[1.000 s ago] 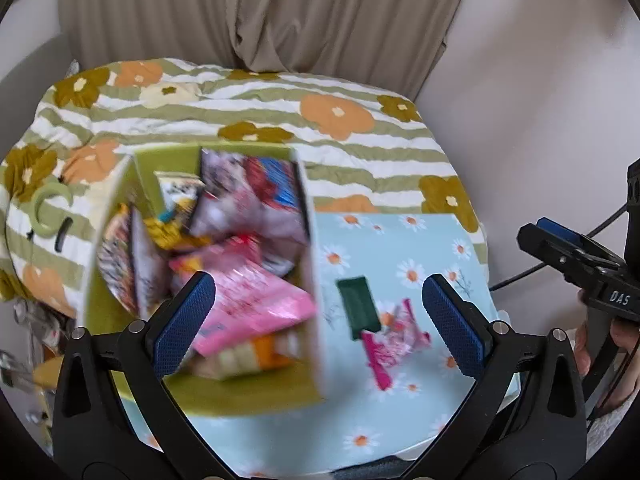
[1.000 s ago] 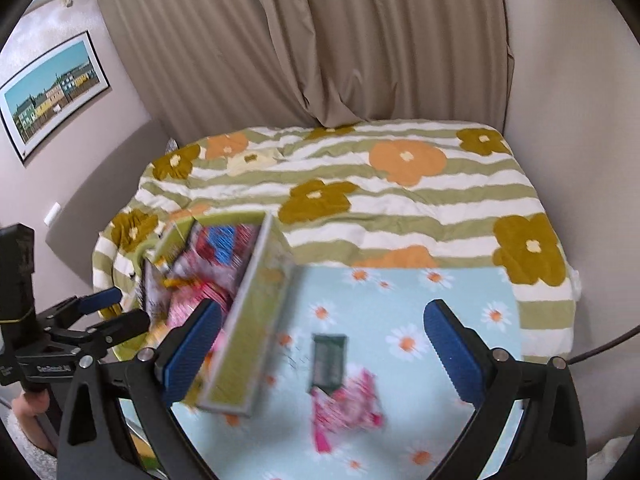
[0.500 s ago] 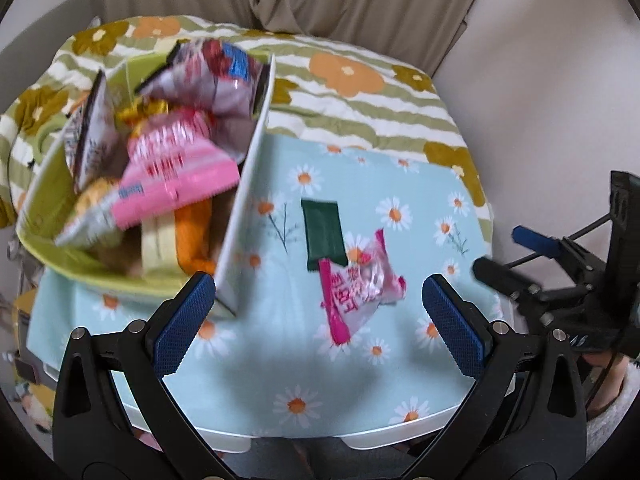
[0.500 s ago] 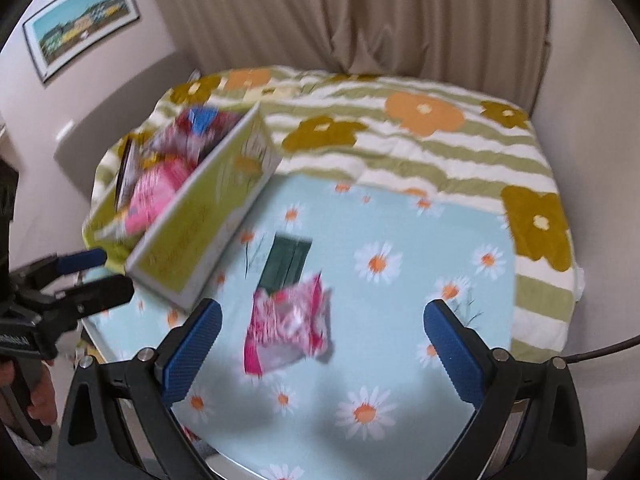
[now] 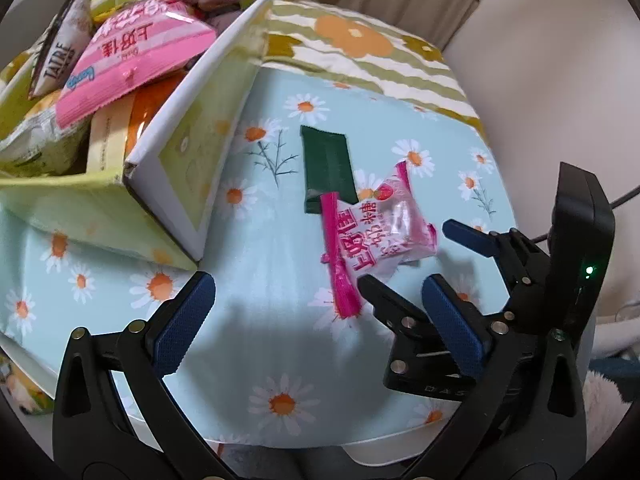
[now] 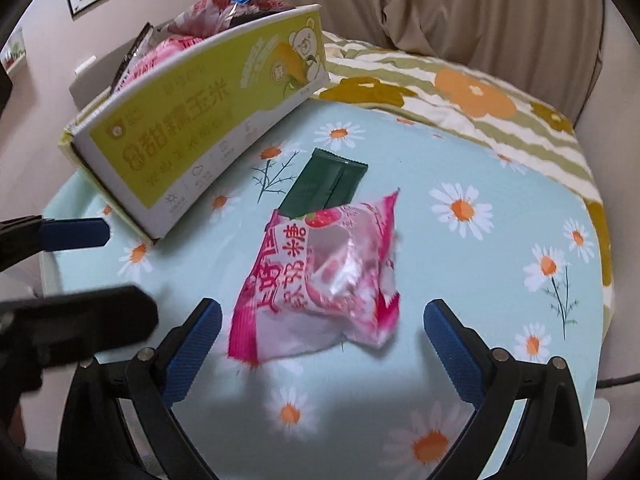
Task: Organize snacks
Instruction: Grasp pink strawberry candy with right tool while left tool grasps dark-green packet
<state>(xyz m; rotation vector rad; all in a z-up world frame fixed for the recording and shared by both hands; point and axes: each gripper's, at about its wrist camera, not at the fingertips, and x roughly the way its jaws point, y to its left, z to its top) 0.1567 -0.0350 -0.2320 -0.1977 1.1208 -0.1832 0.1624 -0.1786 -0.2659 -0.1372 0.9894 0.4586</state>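
Far left: box (image 5: 160,184), yellow-green, open top, on table (image 5: 280,340) with daisy cloth; crammed with snack bags, big pink bag (image 5: 132,56) uppermost, leaning over the rim. Printed long side of box faces right wrist view (image 6: 192,136).

Left gripper (image 5: 320,320): low over near table edge, jaws spread wide, empty; nothing between pads. Left pad near box corner, not touching as far as visible.

Centre: green packet (image 6: 326,188) flat on cloth, just right of box, apart from it. Pink candy bag (image 6: 320,280) lying over near end of green packet, overlapping it; translucent window, pink sealed strip along left side.

Right gripper (image 6: 322,340): jaws released, wide apart, flanking near end of pink candy bag; pads clear of bag, no grasp. Same gripper seen from left wrist view (image 5: 408,252), just right of the bag.

Right and behind: striped flower quilt (image 6: 480,96), curtain (image 6: 400,4).
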